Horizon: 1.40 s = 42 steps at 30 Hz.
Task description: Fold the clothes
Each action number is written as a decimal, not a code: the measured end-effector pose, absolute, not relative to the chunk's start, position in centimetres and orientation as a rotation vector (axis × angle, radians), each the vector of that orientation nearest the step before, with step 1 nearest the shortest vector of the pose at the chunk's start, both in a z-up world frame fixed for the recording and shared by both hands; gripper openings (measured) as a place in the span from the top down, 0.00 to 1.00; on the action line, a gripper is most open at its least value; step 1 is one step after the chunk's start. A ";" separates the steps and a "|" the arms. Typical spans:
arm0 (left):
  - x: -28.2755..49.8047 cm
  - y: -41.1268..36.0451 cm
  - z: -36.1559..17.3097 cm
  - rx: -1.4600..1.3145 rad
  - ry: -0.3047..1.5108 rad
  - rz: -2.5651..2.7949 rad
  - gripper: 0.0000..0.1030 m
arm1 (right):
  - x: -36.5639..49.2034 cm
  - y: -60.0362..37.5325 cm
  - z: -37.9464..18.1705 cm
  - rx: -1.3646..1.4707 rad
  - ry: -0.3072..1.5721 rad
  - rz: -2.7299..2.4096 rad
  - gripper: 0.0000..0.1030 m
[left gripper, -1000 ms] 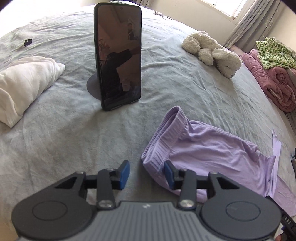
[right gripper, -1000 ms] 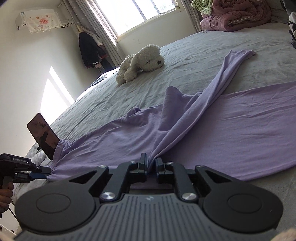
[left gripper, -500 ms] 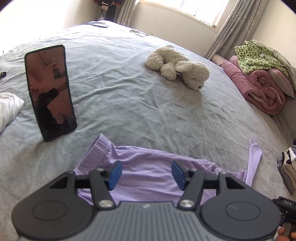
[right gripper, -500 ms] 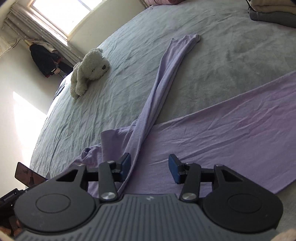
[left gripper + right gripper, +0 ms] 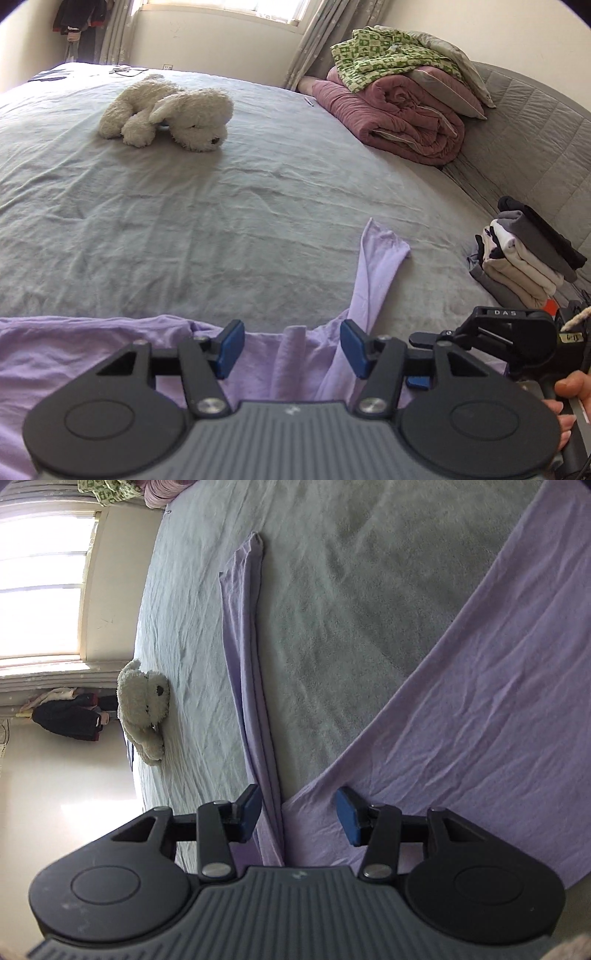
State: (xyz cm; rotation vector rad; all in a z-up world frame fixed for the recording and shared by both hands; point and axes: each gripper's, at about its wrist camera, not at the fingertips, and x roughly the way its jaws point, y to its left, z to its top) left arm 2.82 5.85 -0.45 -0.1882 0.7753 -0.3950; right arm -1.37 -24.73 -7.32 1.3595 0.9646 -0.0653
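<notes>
A purple long-sleeved garment (image 5: pixel 74 362) lies spread on the grey bed sheet (image 5: pixel 184 221). One sleeve (image 5: pixel 380 266) stretches away from it toward the far side. My left gripper (image 5: pixel 291 345) hovers over the garment's bunched upper edge. Its jaws are closing, with cloth lying below and between the blue pads (image 5: pixel 231 347), which do not press on it. In the right wrist view the sleeve (image 5: pixel 247 664) runs up from the garment's body (image 5: pixel 461 701). My right gripper (image 5: pixel 298 814) is open and rolled sideways, straddling the base of the sleeve.
A white plush dog (image 5: pixel 173 110) lies on the far part of the bed. A rolled pink quilt (image 5: pixel 399 114) with a green blanket sits by the padded headboard. A stack of folded clothes (image 5: pixel 524 258) is at right. A person's hand (image 5: pixel 569 387) holds the right gripper's handle.
The right gripper let go of the sleeve, opened and rolled sideways. The left gripper swept right along the garment's edge; the phone on its stand and the white pillow left its view.
</notes>
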 end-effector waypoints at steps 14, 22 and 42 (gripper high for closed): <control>4.3 -0.3 -6.0 -0.144 0.835 -0.483 0.74 | 1.8 -27.5 -7.5 1.422 0.886 -0.042 0.52; 4.1 0.1 -6.1 -0.162 0.818 -0.544 0.94 | 4.6 -25.7 -8.3 1.320 0.817 0.105 0.52; -0.5 2.9 -2.0 -0.283 0.694 -0.806 0.96 | 2.2 -25.3 -4.2 1.396 0.535 0.487 0.63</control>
